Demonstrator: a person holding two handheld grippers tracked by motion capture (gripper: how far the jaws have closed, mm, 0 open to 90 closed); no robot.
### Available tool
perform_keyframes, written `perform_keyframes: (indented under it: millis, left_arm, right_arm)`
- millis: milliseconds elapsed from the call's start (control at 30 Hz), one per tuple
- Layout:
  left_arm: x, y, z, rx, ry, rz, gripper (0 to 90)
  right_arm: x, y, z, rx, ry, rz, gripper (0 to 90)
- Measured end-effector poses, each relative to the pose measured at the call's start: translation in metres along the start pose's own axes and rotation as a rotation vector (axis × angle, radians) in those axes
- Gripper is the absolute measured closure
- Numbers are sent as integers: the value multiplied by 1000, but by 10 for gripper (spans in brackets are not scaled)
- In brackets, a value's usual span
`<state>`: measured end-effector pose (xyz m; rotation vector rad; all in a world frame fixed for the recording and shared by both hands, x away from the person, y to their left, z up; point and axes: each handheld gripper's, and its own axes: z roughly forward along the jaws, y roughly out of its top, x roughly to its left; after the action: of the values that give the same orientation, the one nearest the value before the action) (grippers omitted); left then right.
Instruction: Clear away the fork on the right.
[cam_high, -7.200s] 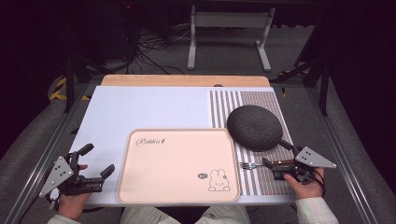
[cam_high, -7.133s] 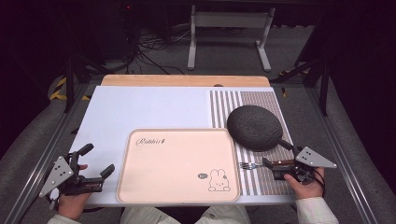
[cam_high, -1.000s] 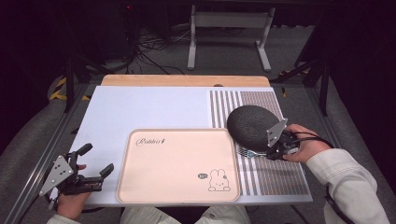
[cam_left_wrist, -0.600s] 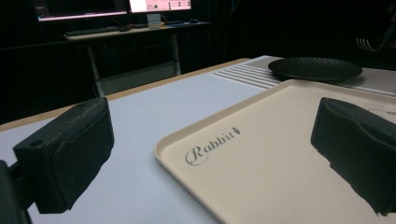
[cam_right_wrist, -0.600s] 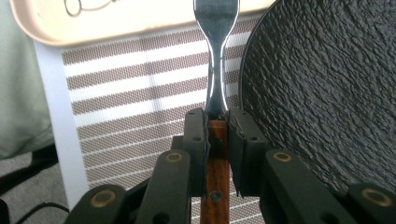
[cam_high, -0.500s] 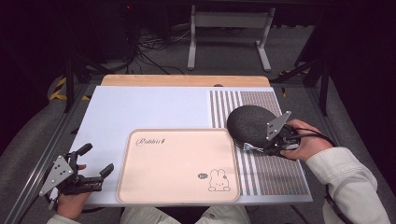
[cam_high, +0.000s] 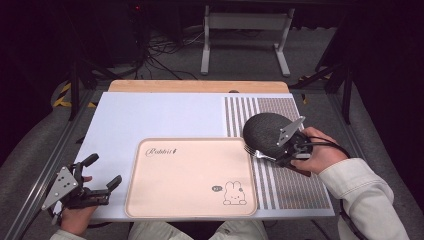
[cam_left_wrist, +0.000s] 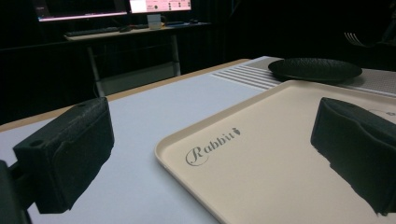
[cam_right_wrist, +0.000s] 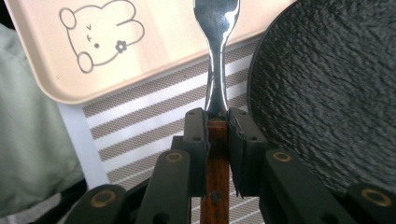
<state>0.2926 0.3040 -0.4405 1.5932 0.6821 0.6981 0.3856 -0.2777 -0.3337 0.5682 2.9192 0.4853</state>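
Fork held by the dark plate

Fork (cam_right_wrist: 216, 51) sits tight in the right gripper (cam_right_wrist: 217, 122), its jaws clenched on the brown wooden handle. It points toward the pink tray (cam_high: 190, 175), just beside the dark plate (cam_high: 267, 134). My guess is that the fork is being set down near the plate, so the next move needs a gentle lowering. Tray and plate both look empty. The left gripper (cam_high: 102, 172) rests on the tabletop (cam_high: 165, 115), jaws wide apart, grasping nothing.

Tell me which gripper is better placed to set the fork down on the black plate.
Right. The right gripper already clamps the fork by its wooden handle, right beside the black plate. The left gripper waits open past the tray's far side.
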Motion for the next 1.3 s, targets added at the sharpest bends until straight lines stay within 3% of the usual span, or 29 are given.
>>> perform_keyframes:
  millis: [100,233,400,633,767,800,833,1167,1300]
  left_arm:
    - [0,0,0,2,-3,1,0]
    - [0,0,0,3,-4,1,0]
    - [0,0,0,0,-2,-3,0]
    - [1,0,0,-2,1,-4,0]
    - [0,0,0,-3,-2,-4,0]
    - [1,0,0,1,-6,-1,0]
    - [1,0,0,1,-6,-1,0]
    - [1,0,0,1,-5,-1,0]
    - [1,0,0,0,-9,0,0]
  right_arm:
    - [3,7,1,18,-10,48,784]
    - [7,16,1,1,-19,119,784]
    - [11,29,2,-9,-24,169,784]
    - [20,45,7,-44,0,299,784]
    - [23,51,8,-48,4,317,784]
    - [26,55,10,-55,37,361,784]
    - [26,55,10,-55,37,361,784]
    - [33,68,18,-27,-9,468,785]
    - [36,73,20,-27,-21,537,785]
